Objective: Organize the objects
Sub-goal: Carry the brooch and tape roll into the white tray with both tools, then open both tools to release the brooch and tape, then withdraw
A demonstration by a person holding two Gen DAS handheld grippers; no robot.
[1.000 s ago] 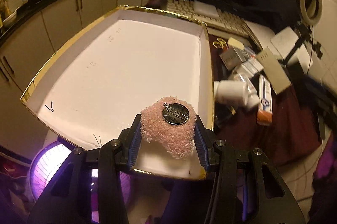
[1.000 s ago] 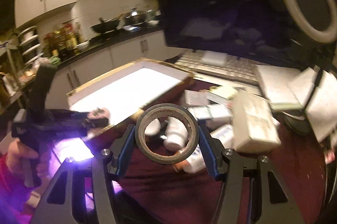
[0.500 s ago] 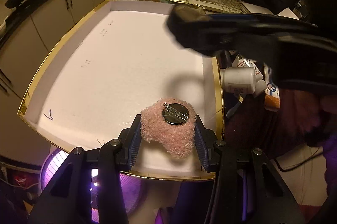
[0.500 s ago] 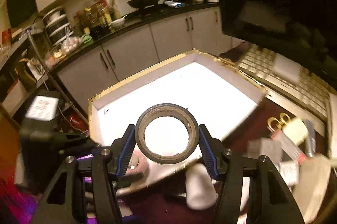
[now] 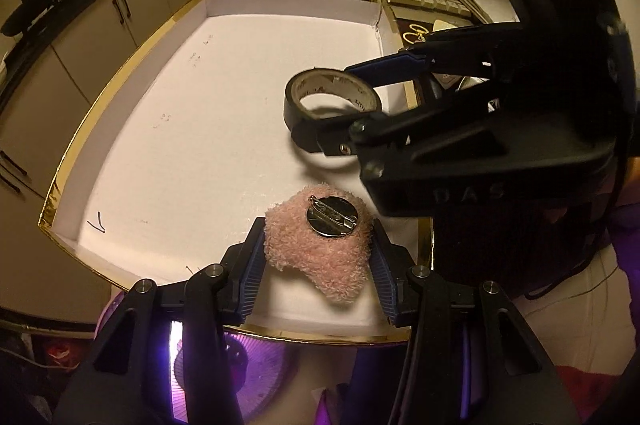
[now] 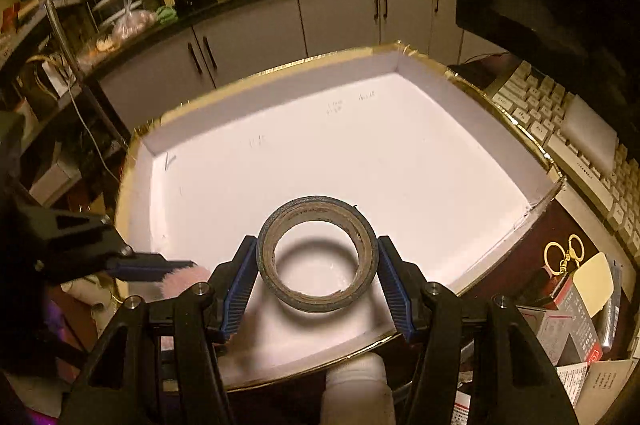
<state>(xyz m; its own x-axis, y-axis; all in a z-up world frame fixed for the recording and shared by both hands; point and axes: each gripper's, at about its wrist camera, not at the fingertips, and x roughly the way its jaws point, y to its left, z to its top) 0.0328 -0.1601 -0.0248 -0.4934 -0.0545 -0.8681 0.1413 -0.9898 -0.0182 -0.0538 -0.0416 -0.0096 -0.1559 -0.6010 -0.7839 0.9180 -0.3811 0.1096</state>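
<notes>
Both tools over the shallow white cardboard box with gold foil rim, which sits at the desk edge. Left gripper has the fluffy pink brooch with a round metal pin back between its blue ribbed pads; its jaws have just been opening, the left pad shows a sliver of gap, the right pad looks in contact, so the brooch seems nearly let go at the near right corner of the box, whether it rests on the floor or hangs just above I cannot tell. Right gripper is clamped on the dark roll of adhesive tape with brown cardboard core, pads pressing both sides, roll held flat over the box floor near the right wall, its shadow beneath suggests it is not down yet. Step in hand looks like placing both items in the box. To do it well: lower the tape until it sits flat before opening, keep it apart from the brooch so the two tools don't collide, finish opening the left jaws fully, then lift straight up so the pile doesn't snag on the ribbed pads. Writing: raised letters "DAS" on the right gripper body in the left wrist view; faint pen marks and a tick on the box floor, unreadable; printing inside the tape core and on the packets beside the box is too small to read.
</notes>
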